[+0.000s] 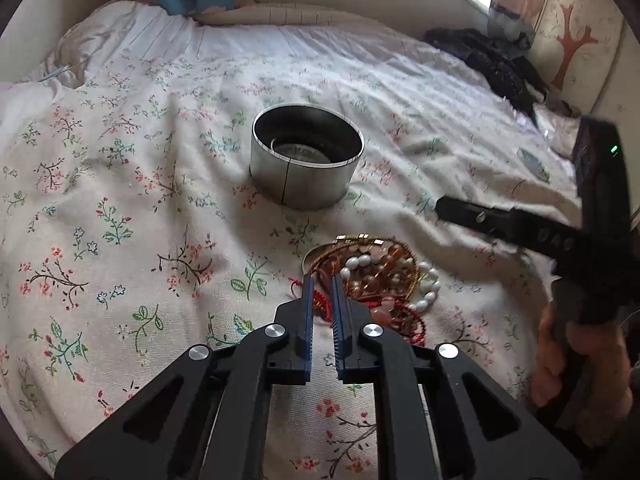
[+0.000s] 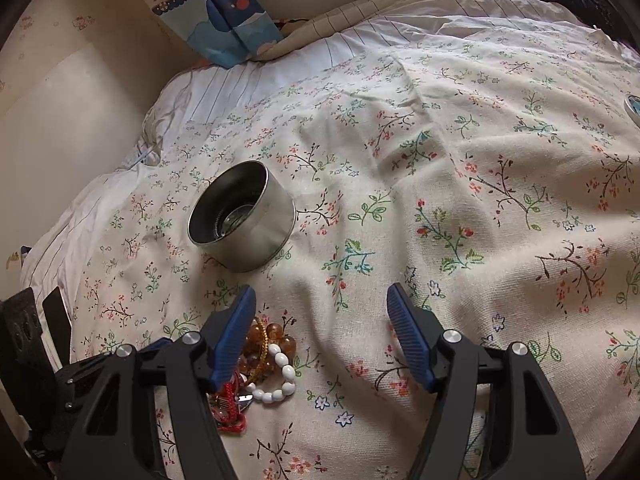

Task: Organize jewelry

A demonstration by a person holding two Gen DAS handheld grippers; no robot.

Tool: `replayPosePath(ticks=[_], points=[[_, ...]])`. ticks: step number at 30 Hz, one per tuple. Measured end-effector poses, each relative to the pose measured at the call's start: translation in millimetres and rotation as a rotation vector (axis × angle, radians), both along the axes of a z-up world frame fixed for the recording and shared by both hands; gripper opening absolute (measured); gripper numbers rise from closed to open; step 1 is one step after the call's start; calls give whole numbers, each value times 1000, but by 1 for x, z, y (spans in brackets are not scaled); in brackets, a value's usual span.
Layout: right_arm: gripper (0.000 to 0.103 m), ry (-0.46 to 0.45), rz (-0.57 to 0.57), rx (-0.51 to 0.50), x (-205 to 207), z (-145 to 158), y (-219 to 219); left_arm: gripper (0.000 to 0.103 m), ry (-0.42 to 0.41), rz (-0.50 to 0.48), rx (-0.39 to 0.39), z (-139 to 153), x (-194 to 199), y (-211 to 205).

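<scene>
A pile of jewelry (image 1: 376,276) lies on the floral bedspread: white bead bracelet (image 1: 426,296), amber beads, red cords, a gold chain. It also shows in the right wrist view (image 2: 264,368). A round silver tin (image 1: 306,156), open on top, stands beyond it, also seen in the right wrist view (image 2: 242,220). My left gripper (image 1: 322,280) has its jaws nearly closed, tips at the pile's near left edge over a red cord (image 1: 322,304); whether they pinch it is unclear. My right gripper (image 2: 320,296) is wide open, empty, with its left finger (image 2: 234,332) over the pile.
The floral bedspread (image 2: 460,200) covers the bed. A dark garment (image 1: 492,64) lies at the far right by the wall. A blue patterned curtain (image 2: 224,8) hangs at the bed's head. A small round lid (image 2: 633,106) sits at the right edge.
</scene>
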State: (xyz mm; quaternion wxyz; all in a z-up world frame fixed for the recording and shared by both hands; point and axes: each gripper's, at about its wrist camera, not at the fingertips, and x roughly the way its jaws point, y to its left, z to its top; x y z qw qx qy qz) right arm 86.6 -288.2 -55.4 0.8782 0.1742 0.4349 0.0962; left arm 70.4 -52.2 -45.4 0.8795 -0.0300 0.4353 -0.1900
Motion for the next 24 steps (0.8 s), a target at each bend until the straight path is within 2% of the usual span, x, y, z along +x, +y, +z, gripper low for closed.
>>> replayPosePath(ticks=[2,5,8,10,11,12,16,17,18,19,20,21,22,24], points=[[66,-5,17,-13,-1,1,5,8,-26,33,-30,6,-3,8],[66,-1,32,-49,-1,0,12,7,-16,64,-71,8,-1,18],[68,7,24,-57,-1,-2,11,8,67,36,-88,-2,5,17],[68,13,14,-48,0,-4,8,26,104,17,-56,-9,8,10],[68,15,11,-44,0,-4,7,53,117,13,-35,-12,8,6],[68,14,9,-42,-1,-4,6,61,114,21,-10,-14,8,4],[68,15,15,-49,1,-4,9,61,129,-20,28,-21,8,-9],[68,15,17,-50,1,-4,9,61,131,-24,41,-24,8,-11],[68,14,19,-52,2,-4,10,56,134,-28,52,-26,8,-14],[68,12,20,-52,2,-3,10,46,133,-29,57,-28,8,-17],[68,11,20,-52,2,-3,10,20,145,-43,62,-30,9,-19],[68,10,18,-51,2,-3,10,10,147,-51,75,-31,9,-21],[68,9,16,-51,2,-3,9,5,135,-63,74,-29,7,-22],[68,10,12,-47,2,-3,8,3,94,-75,41,-19,1,-19]])
